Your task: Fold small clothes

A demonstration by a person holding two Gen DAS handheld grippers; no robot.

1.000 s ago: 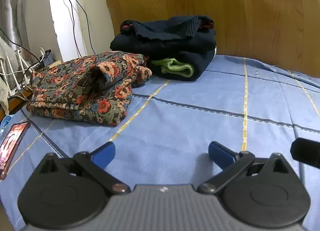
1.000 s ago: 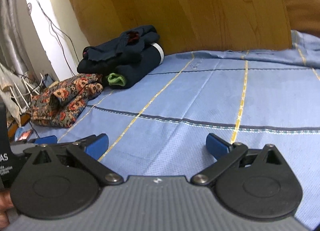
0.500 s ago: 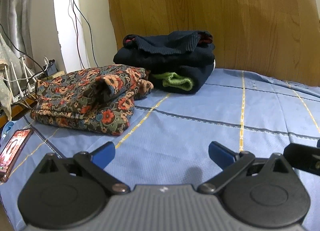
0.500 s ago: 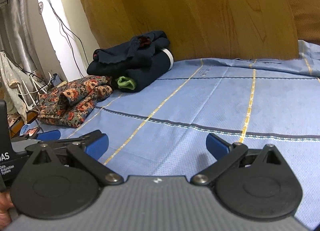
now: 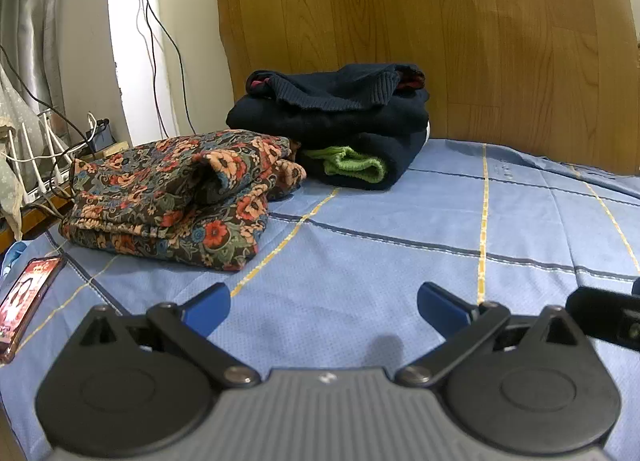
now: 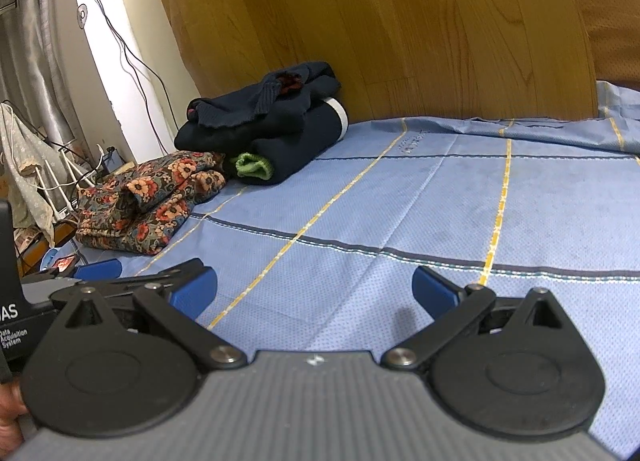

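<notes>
clothes: 2 folded piles, floral garment (image 5: 172, 197) touching navy stack (image 5: 340, 125) | ahead-left of both grippers, apart | left gripper (image 5: 324, 309) spread, empty | right gripper (image 6: 314, 291) spread, empty

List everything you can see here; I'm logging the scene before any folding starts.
floral garment: 1, dark with orange and red flowers, folded on the bed's left side
navy clothes: 1 pile, dark blue with a green cuff showing, stacked by the headboard, behind the floral garment
bedsheet: 1, light blue with yellow and dark stripes, covering the bed
headboard: 1, brown wood, behind the bed
phone: 1, screen lit reddish, at the bed's left edge
cables: several, dark, hanging on the white wall
left gripper: 1, black with blue pads, open over the sheet
right gripper: 1, black with blue pads, open over the sheet
</notes>
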